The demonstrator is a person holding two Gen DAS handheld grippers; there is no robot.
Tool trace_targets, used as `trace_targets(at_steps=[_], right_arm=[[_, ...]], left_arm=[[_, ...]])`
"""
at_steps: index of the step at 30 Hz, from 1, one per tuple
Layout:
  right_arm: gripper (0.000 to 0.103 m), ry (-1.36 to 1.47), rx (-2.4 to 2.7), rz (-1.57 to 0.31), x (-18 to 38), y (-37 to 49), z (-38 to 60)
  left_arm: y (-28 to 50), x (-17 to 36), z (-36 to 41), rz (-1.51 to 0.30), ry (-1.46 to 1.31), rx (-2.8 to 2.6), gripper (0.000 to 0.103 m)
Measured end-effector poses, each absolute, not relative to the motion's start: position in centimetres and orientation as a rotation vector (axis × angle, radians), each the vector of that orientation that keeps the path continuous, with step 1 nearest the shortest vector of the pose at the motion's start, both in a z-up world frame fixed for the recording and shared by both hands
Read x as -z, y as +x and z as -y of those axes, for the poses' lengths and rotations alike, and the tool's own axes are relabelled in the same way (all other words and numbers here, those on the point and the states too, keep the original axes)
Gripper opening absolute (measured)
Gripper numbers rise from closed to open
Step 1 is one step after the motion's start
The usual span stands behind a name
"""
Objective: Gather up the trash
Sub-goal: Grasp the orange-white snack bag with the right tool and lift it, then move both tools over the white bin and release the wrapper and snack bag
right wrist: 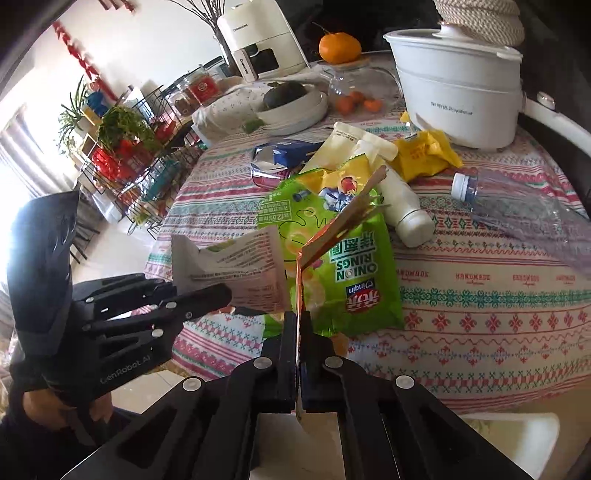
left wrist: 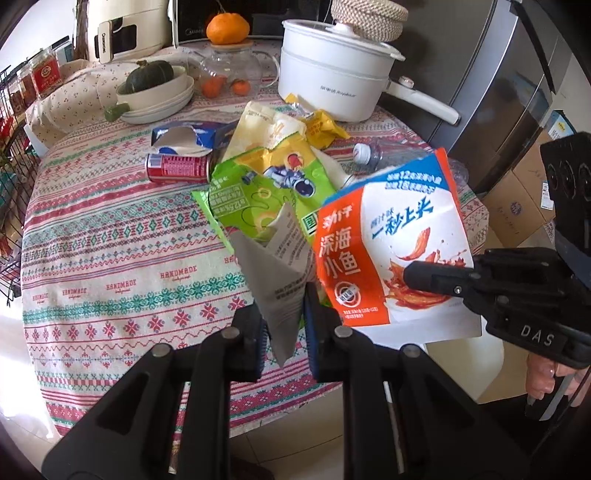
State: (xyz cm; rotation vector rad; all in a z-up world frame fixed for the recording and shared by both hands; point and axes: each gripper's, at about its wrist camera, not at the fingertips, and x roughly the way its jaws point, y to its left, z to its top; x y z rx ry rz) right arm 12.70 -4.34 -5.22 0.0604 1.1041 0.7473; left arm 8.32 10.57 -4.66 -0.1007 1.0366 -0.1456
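Both grippers hold one torn orange-and-white snack bag above the table's near edge. My left gripper (left wrist: 286,332) is shut on its grey inner flap (left wrist: 275,284). My right gripper (right wrist: 298,354) is shut on the printed orange panel (left wrist: 391,251), seen edge-on in the right wrist view (right wrist: 332,236). The right gripper also shows in the left wrist view (left wrist: 436,277), the left gripper in the right wrist view (right wrist: 207,301). On the table lie a green onion-rings bag (right wrist: 343,266), a cream pouch (left wrist: 266,129), a yellow wrapper (right wrist: 424,155), a red can (left wrist: 177,168), a blue carton (left wrist: 188,138), a white bottle (right wrist: 402,206) and a clear plastic bottle (right wrist: 517,206).
A round table with a patterned cloth (left wrist: 110,258) carries a white electric pot (left wrist: 332,74), a bowl with a green squash (left wrist: 155,88), a glass teapot (left wrist: 229,70) and an orange (left wrist: 227,29). A wire rack (right wrist: 129,166) stands left. Cardboard boxes (left wrist: 524,192) and a fridge (left wrist: 498,92) stand right.
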Motion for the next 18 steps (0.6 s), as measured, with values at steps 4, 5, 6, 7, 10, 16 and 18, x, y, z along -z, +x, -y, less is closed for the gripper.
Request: trace_targets(at_steps=[4,5,6,7,10,16,18], right_arm=[[0.001,0.097,-0.718,-1.097,4.1,12.1,6.5],[0.001,0.105,-0.707,-1.088,3.7,12.0,7.2],[0.001,0.117,-0.692,-1.077,3.2,11.9,8.2],[0.001,0.128,-0.684,-1.070,2.8,11.7,8.9],[0.002,0.127,-0.640,-1.051,1.6,10.9,11.5],[0.002,0.077,-0.525,-1.056,1.2,8.4,17.3],[0.002,0.069,-0.487,-1.063,1.6,7.6,19.4]], left_arm=[[7.8,3.7,-10.0,-1.008,-0.093,0.172,0.019],[7.6,3.5,-9.7,-1.002,-0.089,0.179,0.019],[7.5,3.4,-9.4,-0.998,-0.086,0.187,0.019],[7.5,3.3,-9.2,-0.997,-0.085,0.195,0.019],[7.3,3.1,-8.0,-0.998,-0.082,0.235,0.019],[6.3,3.0,-3.1,-1.016,-0.039,0.381,0.019],[5.6,3.3,-0.8,-1.026,-0.007,0.442,0.019]])
